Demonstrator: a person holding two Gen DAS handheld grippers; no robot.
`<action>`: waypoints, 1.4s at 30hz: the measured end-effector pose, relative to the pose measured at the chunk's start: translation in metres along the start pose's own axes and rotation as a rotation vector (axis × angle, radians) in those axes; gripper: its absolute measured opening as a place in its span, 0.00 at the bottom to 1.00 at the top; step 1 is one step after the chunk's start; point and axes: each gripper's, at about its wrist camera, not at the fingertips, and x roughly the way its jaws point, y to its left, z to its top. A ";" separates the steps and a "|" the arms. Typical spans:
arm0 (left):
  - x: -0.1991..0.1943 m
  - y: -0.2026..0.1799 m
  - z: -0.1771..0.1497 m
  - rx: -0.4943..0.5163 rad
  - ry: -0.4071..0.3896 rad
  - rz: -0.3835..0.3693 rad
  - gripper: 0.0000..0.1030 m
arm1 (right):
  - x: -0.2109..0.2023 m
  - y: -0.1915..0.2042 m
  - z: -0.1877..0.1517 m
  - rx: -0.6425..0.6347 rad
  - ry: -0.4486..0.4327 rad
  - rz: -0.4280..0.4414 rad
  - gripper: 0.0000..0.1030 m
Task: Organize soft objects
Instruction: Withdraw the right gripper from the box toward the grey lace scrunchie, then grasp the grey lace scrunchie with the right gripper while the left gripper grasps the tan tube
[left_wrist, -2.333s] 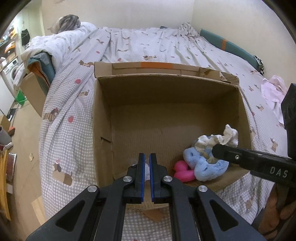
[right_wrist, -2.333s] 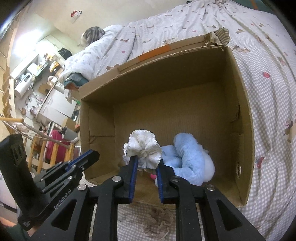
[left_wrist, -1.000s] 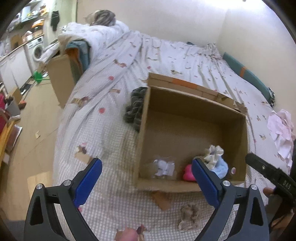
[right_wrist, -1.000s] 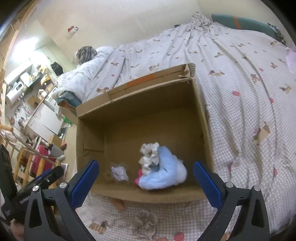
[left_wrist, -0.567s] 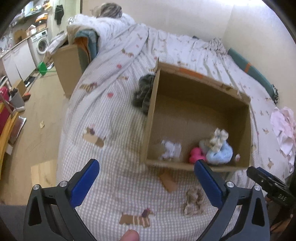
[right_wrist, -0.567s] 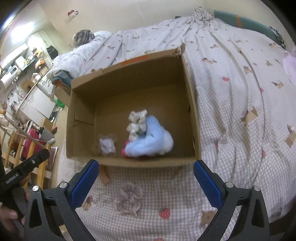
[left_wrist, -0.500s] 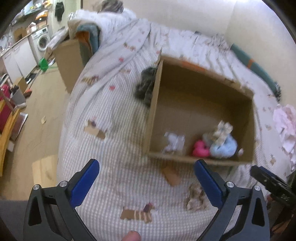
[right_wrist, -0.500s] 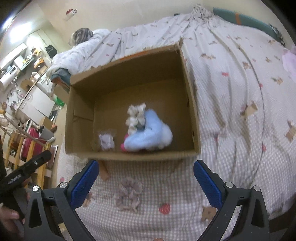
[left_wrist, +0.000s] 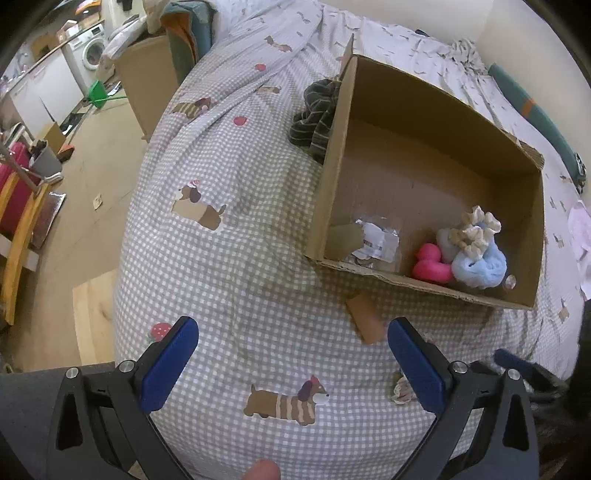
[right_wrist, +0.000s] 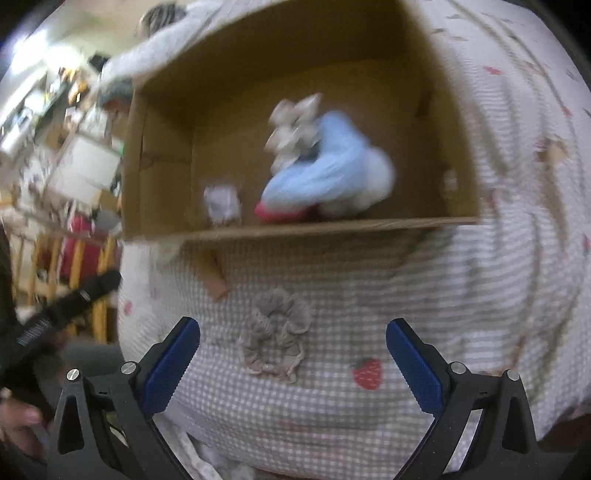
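Grey scrunchie (right_wrist: 275, 334) btwn wide-spread right gripper (right_wrist: 293, 363) fingers.

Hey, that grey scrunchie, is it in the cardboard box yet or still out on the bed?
Out. The grey scrunchie lies on the checked bedspread in front of the cardboard box, apart from its near wall.

Your cardboard box (left_wrist: 334, 173) sits on the bed (left_wrist: 229, 258), open top. Inside, near the front wall: a plastic packet (left_wrist: 376, 240) at left, a toy duck (left_wrist: 430, 264) right of it, a fluffy scrunchie (left_wrist: 480, 267) touching the duck, a frilly scrunchie (left_wrist: 478, 230) on top. Striped cloth (left_wrist: 316, 114) lies just outside the box's left wall. Another scrunchie (right_wrist: 275, 330) lies on the bed before the box, beside a cardboard scrap (right_wrist: 212, 275), ahead of your right tongs (right_wrist: 293, 365).
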 end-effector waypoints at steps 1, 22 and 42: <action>0.000 0.001 0.001 -0.004 0.001 0.000 0.99 | 0.007 0.006 0.000 -0.022 0.014 -0.013 1.00; 0.036 -0.017 -0.015 -0.026 0.112 -0.088 0.99 | 0.043 0.005 -0.003 -0.126 0.101 -0.245 0.18; 0.100 -0.031 -0.010 -0.041 0.178 -0.141 0.23 | -0.021 -0.035 -0.013 -0.015 -0.015 -0.206 0.18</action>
